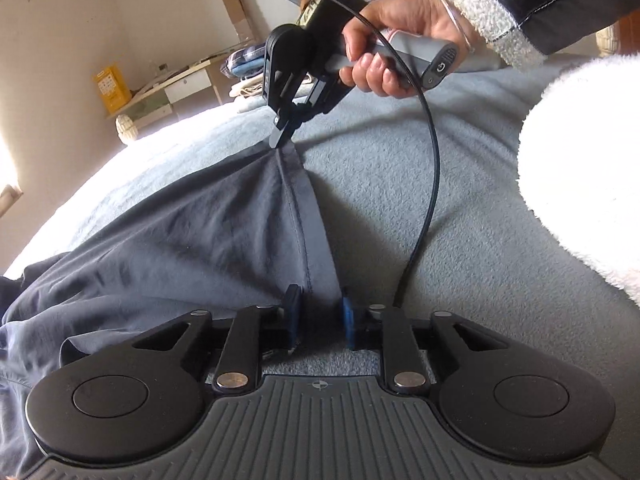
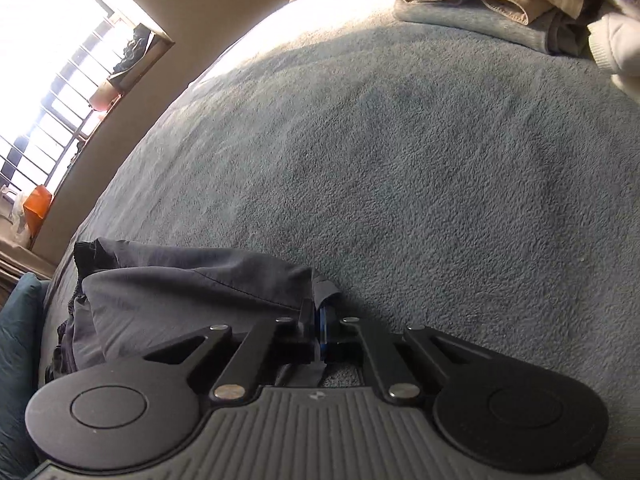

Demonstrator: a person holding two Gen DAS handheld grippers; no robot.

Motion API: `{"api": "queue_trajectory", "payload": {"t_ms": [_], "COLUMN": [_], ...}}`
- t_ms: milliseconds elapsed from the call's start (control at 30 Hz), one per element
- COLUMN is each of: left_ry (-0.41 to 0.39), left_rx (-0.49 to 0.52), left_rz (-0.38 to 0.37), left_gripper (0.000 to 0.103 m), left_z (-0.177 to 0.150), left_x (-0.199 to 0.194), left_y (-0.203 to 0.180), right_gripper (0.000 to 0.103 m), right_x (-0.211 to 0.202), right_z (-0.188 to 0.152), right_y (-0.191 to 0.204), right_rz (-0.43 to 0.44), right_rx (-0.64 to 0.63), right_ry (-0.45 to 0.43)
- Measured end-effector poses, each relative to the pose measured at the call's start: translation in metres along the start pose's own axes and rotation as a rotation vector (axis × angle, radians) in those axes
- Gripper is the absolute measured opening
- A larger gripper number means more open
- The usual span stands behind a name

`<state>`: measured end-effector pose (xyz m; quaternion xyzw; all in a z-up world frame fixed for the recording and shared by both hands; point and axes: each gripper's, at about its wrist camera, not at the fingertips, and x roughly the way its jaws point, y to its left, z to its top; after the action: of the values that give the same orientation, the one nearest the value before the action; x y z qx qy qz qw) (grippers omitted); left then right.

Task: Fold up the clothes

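Stretching across the grey blanket (image 1: 420,184), a dark grey garment (image 1: 192,232) is held taut along one hemmed edge: the left gripper (image 1: 320,316) is clamped on the near end, the right gripper (image 1: 282,136) is pinched on the far end. This piece appears barely begun, no fold being visible yet, while a stack of folded clothes (image 2: 480,4) is seen near the blanket's far edge.
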<state>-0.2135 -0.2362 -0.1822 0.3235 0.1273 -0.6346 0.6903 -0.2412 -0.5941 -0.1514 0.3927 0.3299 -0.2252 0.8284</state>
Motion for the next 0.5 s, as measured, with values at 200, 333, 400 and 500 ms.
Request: {"api": "queue_trajectory", "payload": {"t_ms": [200,333,400,500], "left_ry": [-0.052,-0.026,0.009,0.010], "left_rx": [-0.308,-0.388,-0.396,-0.390], "left_rz": [-0.135,-0.215,-0.244,-0.242], "left_gripper": [0.004,0.004,0.008,0.019], "left_z": [0.015,0.013,0.008,0.005], "left_x": [-0.010,0.003,0.012,0.010], "left_y": [0.046,0.053,0.048,0.045], "right_gripper": [0.001,0.001,0.006,0.013], "right_x": [-0.027,-0.013,0.007,0.021], "right_z": [0.017,0.018,0.014,0.015], "right_y": [0.032,0.039,0.033,0.012], "right_rz": [-0.027,-0.135,-0.233,-0.276], "right_rx": [-0.107,-0.205,-0.247,-0.190], "right_ry": [-0.124,-0.118,-0.064,-0.016]}}
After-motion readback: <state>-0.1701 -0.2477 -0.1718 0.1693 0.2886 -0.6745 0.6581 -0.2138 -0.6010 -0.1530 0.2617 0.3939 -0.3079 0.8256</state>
